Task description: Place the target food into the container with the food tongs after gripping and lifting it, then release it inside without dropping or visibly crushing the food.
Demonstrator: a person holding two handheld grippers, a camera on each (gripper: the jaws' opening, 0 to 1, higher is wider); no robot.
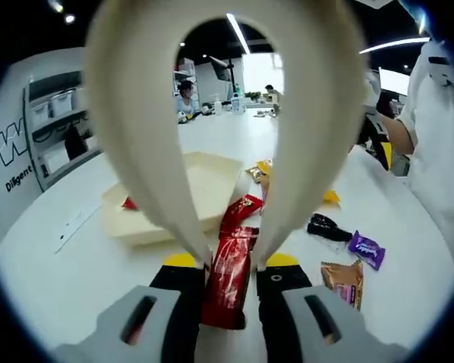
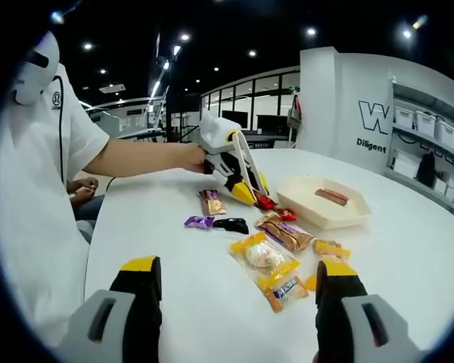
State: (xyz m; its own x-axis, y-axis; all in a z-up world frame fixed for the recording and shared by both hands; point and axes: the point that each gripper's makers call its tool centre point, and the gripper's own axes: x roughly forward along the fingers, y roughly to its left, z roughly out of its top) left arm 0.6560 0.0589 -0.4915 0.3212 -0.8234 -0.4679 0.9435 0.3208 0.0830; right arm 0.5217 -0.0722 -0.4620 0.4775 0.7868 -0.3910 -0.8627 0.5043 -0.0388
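Cream container (image 2: 324,203) holds 1 red bar (image 2: 331,197); left gripper (image 1: 232,266) clamps tongs (image 1: 227,113); right gripper (image 2: 238,291) gapes.

You can read a large "W" with "Diligent" beneath it on the white wall panel (image 2: 374,125); the snack wrappers' print is too small to read.
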